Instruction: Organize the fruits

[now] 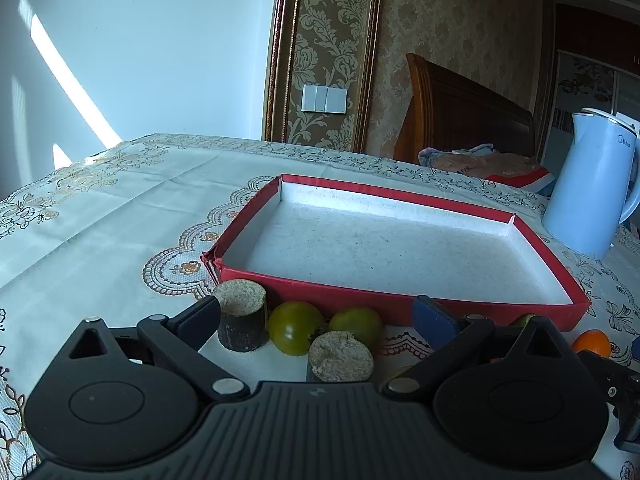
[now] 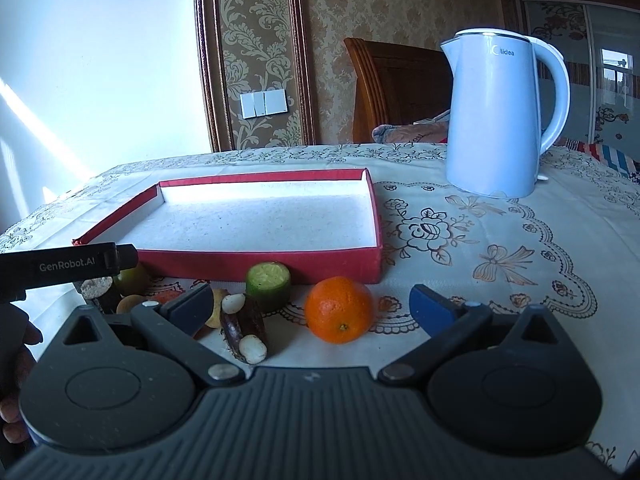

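Left hand-held gripper (image 1: pixel 320 312) gapes empty around dark cut stem pieces (image 1: pixel 243 320) and green round tomatoes (image 1: pixel 295 327). Right hand-held gripper (image 2: pixel 316 306), wide open and empty, frames the round orange (image 2: pixel 339 309) for pickup; empty red shallow cardboard tray (image 2: pixel 256 268) waits at twelve o'clock on the tabletop (image 2: pixel 500 240).

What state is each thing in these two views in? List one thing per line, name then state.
Red box: lidless, nothing inside.
Orange: whole, on the cloth in front of the box.
Green tomatoes: whole, outside the box.
Dark sugarcane pieces: cut, outside the box.
Kettle: upright, lid shut.
Left gripper: jaws open, holding nothing.
Right gripper: jaws open, holding nothing.
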Demonstrator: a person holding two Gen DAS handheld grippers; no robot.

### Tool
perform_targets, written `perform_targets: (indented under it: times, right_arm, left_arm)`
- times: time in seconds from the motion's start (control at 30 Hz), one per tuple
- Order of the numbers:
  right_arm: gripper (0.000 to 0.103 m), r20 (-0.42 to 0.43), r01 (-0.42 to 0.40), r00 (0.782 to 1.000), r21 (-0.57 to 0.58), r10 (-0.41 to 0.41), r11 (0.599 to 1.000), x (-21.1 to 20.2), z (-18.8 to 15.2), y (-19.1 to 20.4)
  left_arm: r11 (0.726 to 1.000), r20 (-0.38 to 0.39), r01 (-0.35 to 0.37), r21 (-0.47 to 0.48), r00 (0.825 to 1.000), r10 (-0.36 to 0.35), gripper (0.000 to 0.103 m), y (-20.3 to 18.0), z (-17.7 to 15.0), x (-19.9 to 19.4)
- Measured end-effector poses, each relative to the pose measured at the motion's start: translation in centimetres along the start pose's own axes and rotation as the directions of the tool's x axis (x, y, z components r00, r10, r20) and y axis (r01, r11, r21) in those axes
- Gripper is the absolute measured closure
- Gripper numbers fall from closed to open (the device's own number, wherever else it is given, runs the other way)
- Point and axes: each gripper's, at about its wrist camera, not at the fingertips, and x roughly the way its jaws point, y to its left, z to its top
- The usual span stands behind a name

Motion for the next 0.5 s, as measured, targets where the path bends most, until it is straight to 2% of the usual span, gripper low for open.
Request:
perform_targets:
  times: [0.5]
  right_arm:
    - [0.0, -0.009, -0.007, 1.0, 0.0, 0.007, 1.0, 0.23, 0.02, -0.08]
  left_arm:
    - [1.0, -0.004, 0.005, -0.009, 1.0, -0.005, 0.0, 0.12, 0.08, 0.2]
